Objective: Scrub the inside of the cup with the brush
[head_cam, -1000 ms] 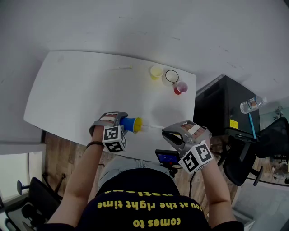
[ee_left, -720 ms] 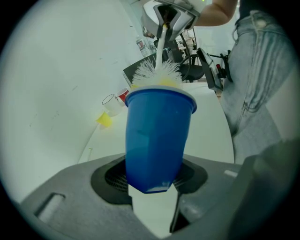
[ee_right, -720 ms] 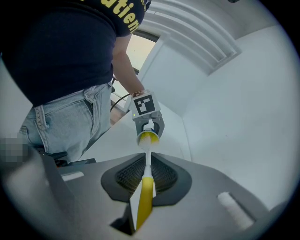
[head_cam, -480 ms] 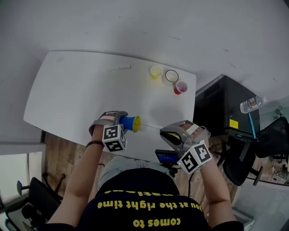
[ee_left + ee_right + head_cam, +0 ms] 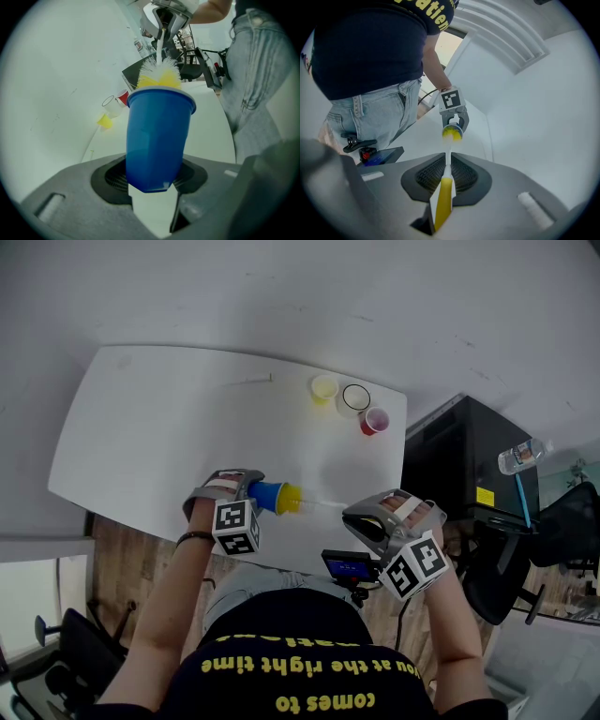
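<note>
Left gripper [image 5: 152,183]: clenched on the base end of the blue cup [image 5: 159,136], one jaw on either side of its lower wall. The cup is held off the table [image 5: 150,427], tipped on its side so its open mouth faces the right gripper [image 5: 446,176]. Judged purpose: to give the brush a straight line of entry.

Right gripper: jaws closed down on the yellow handle of the brush [image 5: 444,197], which runs out along the jaw line toward the cup. Gripping the handle's rear end leaves the full shaft free to reach into the cup.

Brush head: at the cup's mouth. The yellow bristles sit at the rim and partly inside, and white bristles show just outside it. How deep the head reaches cannot be told.

Assessment: scrubbing is in hand, with the head working near the rim.

Other items: a yellow cup [image 5: 324,388], a clear cup [image 5: 356,397] and a red cup [image 5: 374,422] stand together, well apart from the blue cup. They are not involved.
</note>
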Demonstrator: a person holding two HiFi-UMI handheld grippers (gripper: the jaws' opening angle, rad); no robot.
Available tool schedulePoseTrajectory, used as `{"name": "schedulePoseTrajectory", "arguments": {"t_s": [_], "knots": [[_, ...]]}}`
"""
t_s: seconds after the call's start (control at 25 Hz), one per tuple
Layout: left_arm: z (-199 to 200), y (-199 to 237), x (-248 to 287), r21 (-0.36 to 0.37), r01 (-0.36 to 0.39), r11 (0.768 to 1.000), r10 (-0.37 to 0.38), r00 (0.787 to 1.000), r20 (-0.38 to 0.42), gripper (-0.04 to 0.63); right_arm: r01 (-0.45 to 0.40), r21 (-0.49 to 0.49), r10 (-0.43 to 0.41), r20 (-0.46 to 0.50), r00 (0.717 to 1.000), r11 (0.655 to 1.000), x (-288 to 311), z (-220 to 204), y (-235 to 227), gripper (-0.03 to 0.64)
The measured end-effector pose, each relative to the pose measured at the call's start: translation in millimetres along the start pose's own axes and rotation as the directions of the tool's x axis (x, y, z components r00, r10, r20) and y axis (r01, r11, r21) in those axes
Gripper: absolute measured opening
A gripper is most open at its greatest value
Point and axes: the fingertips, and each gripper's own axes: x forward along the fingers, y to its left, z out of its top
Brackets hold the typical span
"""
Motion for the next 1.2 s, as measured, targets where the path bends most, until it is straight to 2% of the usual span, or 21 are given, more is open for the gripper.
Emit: {"name": "schedulePoseTrajectory", "arguments": {"t_s": [0.72, 1.2], "knots": [[9.8, -0.7, -1.5, 0.015, -0.003, 1.0, 0.003, 1.0, 0.018, 0.229, -0.016, 0.045, 0.015, 0.029, 0.999, 0.999, 11.7, 7.0, 7.3, 0.044], [10.5, 0.2, -3.7, 0.003, -0.006, 1.0, 0.006, 1.0, 0.029, 0.227, 0.021, 0.045, -0.021, -0.001, 1.0, 0.999, 2.3, -2.2, 1.2, 0.043]]}}
